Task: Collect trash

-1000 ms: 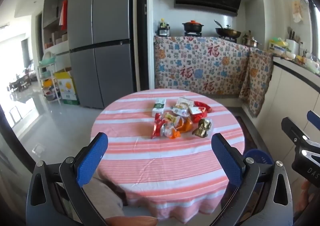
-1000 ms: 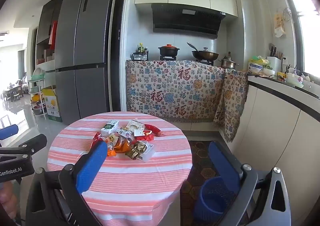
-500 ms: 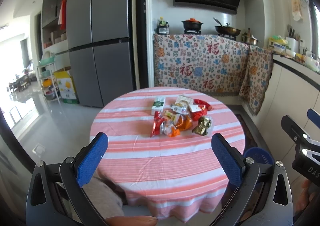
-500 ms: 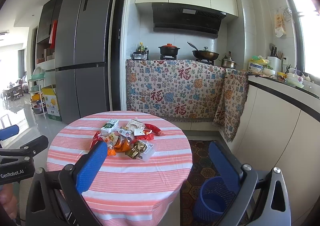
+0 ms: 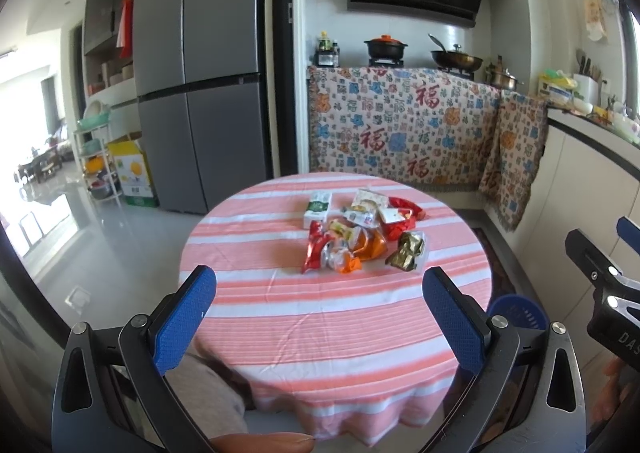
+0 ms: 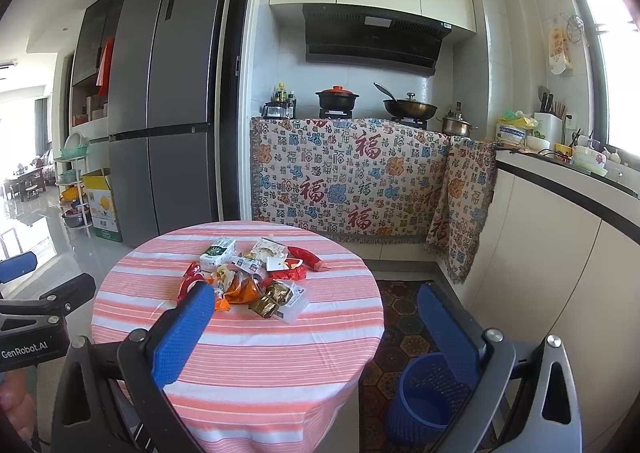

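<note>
wrappers (image 5: 360,231) on table (image 5: 320,317), bin (image 6: 426,393) right

Striped cloth (image 5: 332,317) covers the table; on it lie glossy plastic wrappers (image 5: 362,239). Beside it, a perforated plastic bin (image 6: 424,393) stands on a glossy tile floor (image 5: 116,245).

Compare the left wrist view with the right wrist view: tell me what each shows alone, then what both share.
Only the left wrist view shows the left gripper with both blue fingers, open and holding nothing. Only the right wrist view shows the blue basket nearly whole on the patterned floor mat, the window, and the right gripper, open. Both show the pile of wrappers on the striped round table, the fridge and the stove pots.
</note>
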{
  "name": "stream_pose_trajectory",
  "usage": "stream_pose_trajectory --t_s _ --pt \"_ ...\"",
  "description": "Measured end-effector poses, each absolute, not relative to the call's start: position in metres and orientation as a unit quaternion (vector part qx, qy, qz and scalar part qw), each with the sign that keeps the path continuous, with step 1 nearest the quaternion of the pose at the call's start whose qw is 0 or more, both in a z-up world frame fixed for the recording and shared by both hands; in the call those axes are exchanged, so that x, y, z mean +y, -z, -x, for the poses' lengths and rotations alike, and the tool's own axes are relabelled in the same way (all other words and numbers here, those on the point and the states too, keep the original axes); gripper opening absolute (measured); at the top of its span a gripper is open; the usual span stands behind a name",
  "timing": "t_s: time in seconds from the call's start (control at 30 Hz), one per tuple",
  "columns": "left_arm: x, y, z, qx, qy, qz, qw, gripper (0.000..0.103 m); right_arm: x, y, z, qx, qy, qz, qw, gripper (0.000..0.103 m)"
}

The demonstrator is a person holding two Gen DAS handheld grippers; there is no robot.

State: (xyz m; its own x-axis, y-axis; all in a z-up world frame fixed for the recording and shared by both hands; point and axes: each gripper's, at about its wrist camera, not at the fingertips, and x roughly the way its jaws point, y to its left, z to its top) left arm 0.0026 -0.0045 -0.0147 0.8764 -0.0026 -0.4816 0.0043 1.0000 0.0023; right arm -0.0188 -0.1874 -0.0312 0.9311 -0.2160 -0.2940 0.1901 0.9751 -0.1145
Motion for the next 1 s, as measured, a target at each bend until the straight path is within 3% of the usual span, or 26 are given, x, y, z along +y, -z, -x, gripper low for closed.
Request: stream_pose_trajectory --t_s 1.0 --pt "-0.0051 0.0142 -0.0035 0.251 0.002 -0.004 0.968 0.103 -0.1827 0.0314 0.0180 0.153 0.107 0.038 0.982 0.103"
